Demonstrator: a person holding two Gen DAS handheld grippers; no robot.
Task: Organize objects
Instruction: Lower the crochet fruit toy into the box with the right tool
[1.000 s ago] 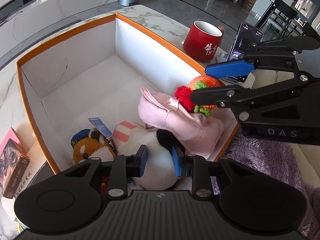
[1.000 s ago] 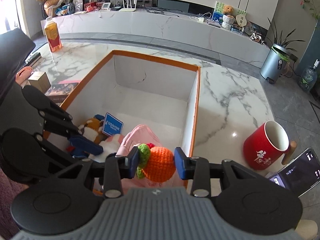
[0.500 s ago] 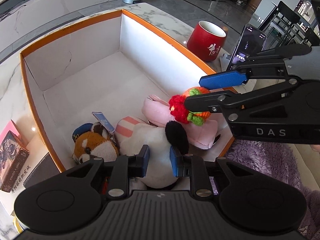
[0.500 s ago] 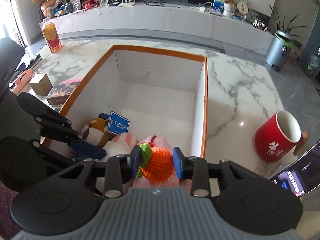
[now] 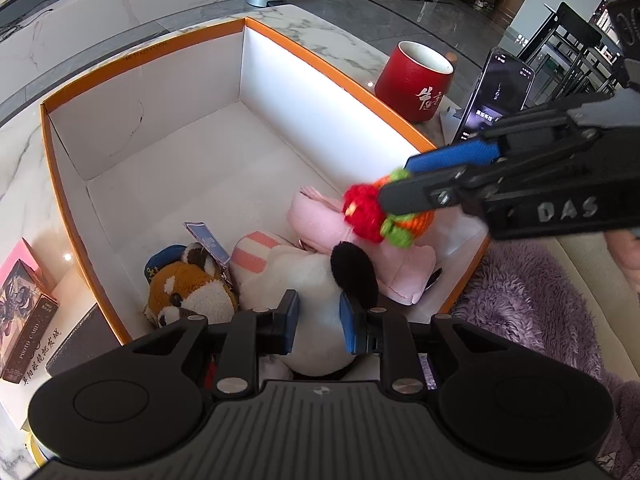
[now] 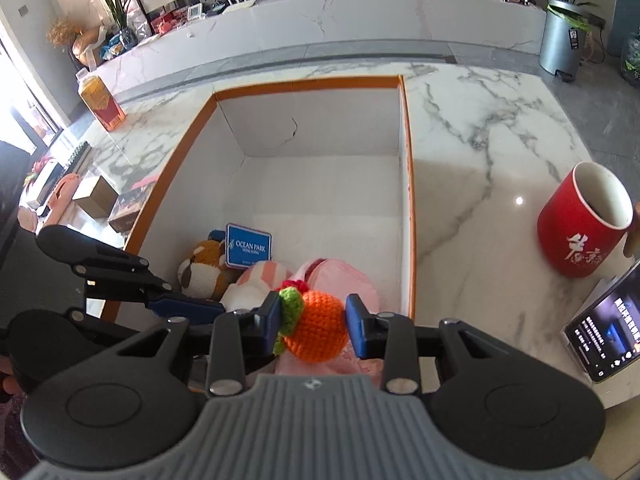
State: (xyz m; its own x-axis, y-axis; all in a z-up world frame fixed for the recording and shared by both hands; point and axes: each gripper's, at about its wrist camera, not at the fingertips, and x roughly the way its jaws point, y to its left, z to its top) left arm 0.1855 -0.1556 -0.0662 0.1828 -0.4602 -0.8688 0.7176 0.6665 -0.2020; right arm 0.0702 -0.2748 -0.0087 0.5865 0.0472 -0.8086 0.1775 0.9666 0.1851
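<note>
Since the earlier frames, the crocheted orange toy (image 6: 318, 330) has been carried further in over the near right corner of the orange-rimmed box (image 5: 144, 50), and the white plush (image 5: 308, 280) has come into fuller view between the left gripper's fingers. The toy is clamped between the blue pads of the right gripper (image 6: 313, 326), whose jaws are closed to the toy's width; its green leaves and red tuft are turned toward the left pad. It is held above the pink plush (image 5: 320, 228), and whether the two touch cannot be told. The left gripper (image 5: 319, 322) is held with its jaws partly open, the pads set to either side of the white plush with its black ear; no firm grip on it can be made out. Inside the box, at its near end, the red panda plush (image 5: 188, 292) with a blue Ocean Park tag (image 6: 248, 247) is seen to the left of the white plush. On the marble table (image 6: 480, 128), a red mug (image 6: 580, 224) and a lit phone (image 6: 604, 332) are set to the right of the box, and small boxes (image 5: 24, 308) to its left.
</note>
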